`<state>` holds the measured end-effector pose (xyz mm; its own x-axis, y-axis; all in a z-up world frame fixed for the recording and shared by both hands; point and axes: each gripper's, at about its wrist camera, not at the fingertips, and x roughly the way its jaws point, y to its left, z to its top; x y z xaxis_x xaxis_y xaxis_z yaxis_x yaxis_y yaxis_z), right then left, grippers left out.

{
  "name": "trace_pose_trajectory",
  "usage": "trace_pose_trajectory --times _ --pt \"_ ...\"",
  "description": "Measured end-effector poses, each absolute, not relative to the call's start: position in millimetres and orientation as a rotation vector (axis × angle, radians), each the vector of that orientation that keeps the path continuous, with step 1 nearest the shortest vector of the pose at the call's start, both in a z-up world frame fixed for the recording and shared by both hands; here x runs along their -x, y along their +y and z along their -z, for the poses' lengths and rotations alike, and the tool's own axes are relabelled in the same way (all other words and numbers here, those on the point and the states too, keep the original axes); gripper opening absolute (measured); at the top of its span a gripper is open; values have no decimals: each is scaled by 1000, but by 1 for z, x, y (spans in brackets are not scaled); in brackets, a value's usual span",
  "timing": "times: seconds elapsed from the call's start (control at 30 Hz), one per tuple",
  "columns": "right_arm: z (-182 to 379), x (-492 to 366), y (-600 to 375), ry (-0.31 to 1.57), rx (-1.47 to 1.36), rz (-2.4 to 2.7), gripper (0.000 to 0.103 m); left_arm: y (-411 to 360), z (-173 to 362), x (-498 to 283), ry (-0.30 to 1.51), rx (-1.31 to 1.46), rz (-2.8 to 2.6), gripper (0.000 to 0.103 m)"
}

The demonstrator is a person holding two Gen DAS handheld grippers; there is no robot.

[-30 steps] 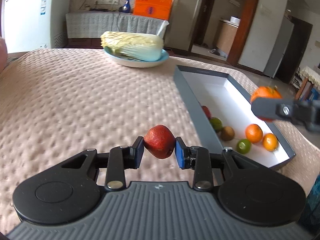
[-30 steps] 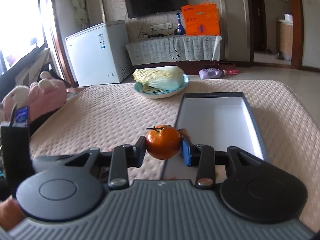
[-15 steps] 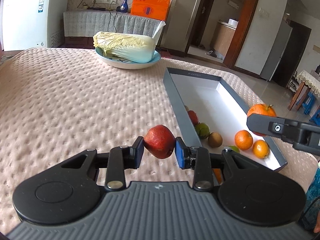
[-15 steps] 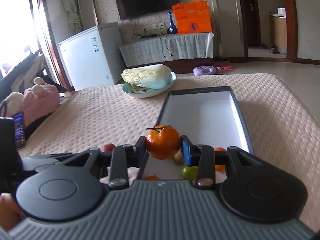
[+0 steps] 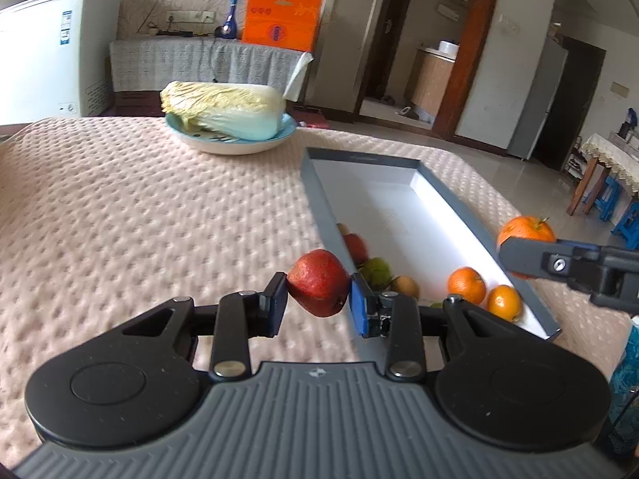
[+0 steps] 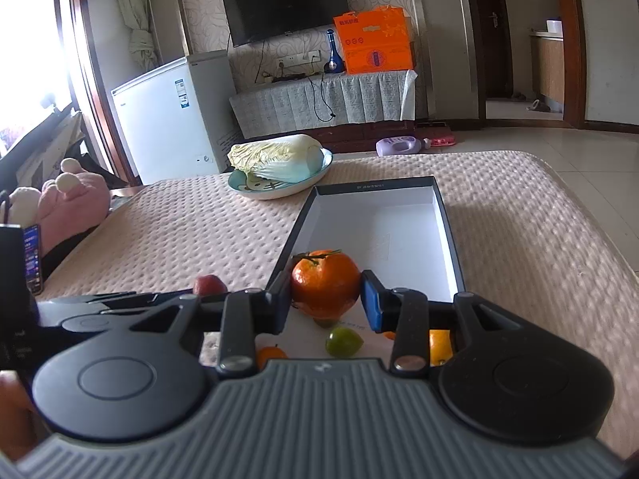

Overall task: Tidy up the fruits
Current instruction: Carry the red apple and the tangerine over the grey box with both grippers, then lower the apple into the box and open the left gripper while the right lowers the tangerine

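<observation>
Held a red apple (image 5: 318,282) in the left gripper (image 5: 318,299), pads pressed on both sides, just outside the near left wall of the grey box (image 5: 455,203). Carried a stemmed orange (image 6: 325,282) in the right gripper (image 6: 325,299), clamped the same way, above the box's near end. Lay already on the white floor there: two small oranges (image 5: 466,285), a green fruit (image 6: 343,341), a brownish one (image 5: 405,286) and something red (image 5: 356,248) against the left wall. Stayed empty: the far half. Best done, by my judgement, by carrying each fruit over the wall and on toward that bare far half, lowering almost to the floor before easing the pads apart, so nothing rolled or knocked the fruit below. Worth clearing the rim with the apple first, since it sat level with the wall. Kept well away from the cabbage plate (image 5: 231,145) on the quilted cover (image 5: 139,219).
</observation>
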<state>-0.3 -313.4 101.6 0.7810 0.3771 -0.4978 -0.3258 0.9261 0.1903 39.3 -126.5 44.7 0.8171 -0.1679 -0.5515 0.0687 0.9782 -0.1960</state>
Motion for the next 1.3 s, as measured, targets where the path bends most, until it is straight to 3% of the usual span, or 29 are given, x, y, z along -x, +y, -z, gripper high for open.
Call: trace_pose_trajectory --times 1.3 --pt "-92 -13 -316 636 -74 -339 40 -186 -38 -148 523 28 311 39"
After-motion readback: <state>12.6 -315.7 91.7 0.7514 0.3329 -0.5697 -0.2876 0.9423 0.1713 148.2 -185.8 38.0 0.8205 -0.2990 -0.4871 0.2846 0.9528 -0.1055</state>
